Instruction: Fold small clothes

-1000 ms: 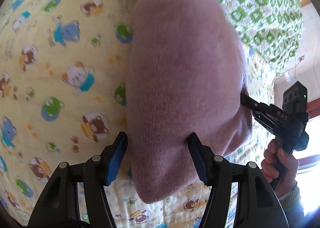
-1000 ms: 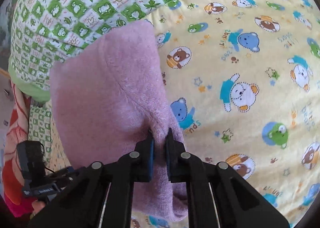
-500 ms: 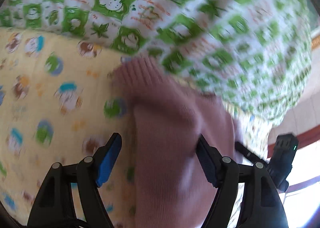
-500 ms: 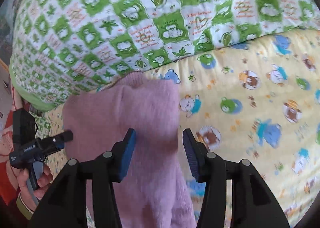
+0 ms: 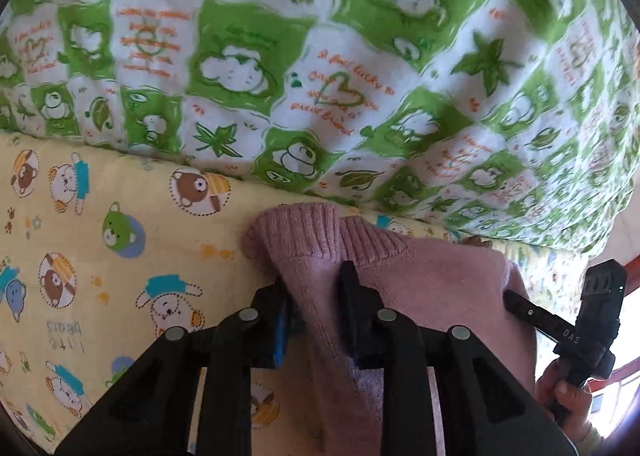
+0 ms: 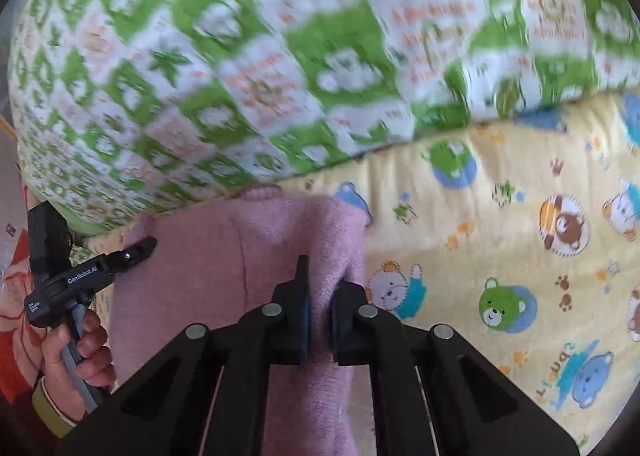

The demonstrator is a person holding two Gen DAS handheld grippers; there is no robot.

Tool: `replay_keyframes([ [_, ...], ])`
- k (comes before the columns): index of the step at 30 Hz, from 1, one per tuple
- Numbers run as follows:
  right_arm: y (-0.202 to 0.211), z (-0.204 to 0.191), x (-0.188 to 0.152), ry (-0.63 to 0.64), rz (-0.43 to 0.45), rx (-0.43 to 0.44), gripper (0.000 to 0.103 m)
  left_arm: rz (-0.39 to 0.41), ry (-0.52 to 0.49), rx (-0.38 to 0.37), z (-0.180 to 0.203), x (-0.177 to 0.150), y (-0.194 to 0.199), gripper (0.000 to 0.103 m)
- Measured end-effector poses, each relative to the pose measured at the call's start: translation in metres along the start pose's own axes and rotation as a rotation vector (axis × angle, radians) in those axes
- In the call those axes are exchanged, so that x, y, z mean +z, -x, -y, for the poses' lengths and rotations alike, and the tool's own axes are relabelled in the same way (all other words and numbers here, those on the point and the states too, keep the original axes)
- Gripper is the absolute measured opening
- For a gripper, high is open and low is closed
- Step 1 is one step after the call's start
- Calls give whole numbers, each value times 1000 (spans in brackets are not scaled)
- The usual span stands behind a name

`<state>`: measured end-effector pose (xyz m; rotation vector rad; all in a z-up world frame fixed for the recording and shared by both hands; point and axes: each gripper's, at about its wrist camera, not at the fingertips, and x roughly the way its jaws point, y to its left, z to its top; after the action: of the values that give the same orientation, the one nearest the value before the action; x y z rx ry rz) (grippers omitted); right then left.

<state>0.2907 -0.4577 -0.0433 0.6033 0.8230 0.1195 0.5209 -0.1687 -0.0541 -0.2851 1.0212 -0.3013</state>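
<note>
A small pink knitted garment [image 5: 432, 280] lies folded on the yellow bear-print sheet [image 5: 100, 240], its ribbed cuffs [image 5: 304, 228] towards the green quilt. My left gripper [image 5: 314, 288] is closing, and its pads pinch a bunched fold of the knit just below the cuffs. In the right wrist view the same pink garment [image 6: 224, 256] fills the lower middle. My right gripper [image 6: 318, 292] is closing too, with a thin ridge of the knit squeezed between its pads near the garment's right edge. Each gripper also shows in the other's view, held by a hand [image 6: 76, 356].
A bulky green-and-white checked quilt [image 5: 360, 56] rises right behind the garment and overhangs the sheet. The yellow sheet [image 6: 520, 276] spreads out flat to the right. A red patterned cloth [image 6: 16, 320] lies at the far left edge.
Both grippers let go, opened and slid up the pink garment towards the quilt. They have now closed again on folds of the knit near its far end.
</note>
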Motion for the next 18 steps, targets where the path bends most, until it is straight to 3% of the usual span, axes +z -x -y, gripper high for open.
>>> replay_keyframes([
  [1,7,1,0,-19,4,8,19,6,0,15,0,-1,6,43],
  [4,30,-1,-3,-11,30,-37,48,20,17,27,-3,-12,29,52],
  [8,67,-7,-27,17,37,-29,55,15,74,-29,-5,-44,58,63],
  [9,69,-11,-31,21,35,-28,60,11,84,-37,-5,-57,66,65],
  [11,81,-14,-48,34,32,-15,82,-19,107,-77,-9,-81,75,67],
  [13,84,-16,-65,48,22,0,83,-54,125,-102,-6,-101,78,72],
  [16,73,-12,-81,49,-26,-20,83,-117,142,-203,5,-134,74,83],
  [18,62,3,-88,14,-61,-14,83,-144,142,-194,13,-150,65,84],
])
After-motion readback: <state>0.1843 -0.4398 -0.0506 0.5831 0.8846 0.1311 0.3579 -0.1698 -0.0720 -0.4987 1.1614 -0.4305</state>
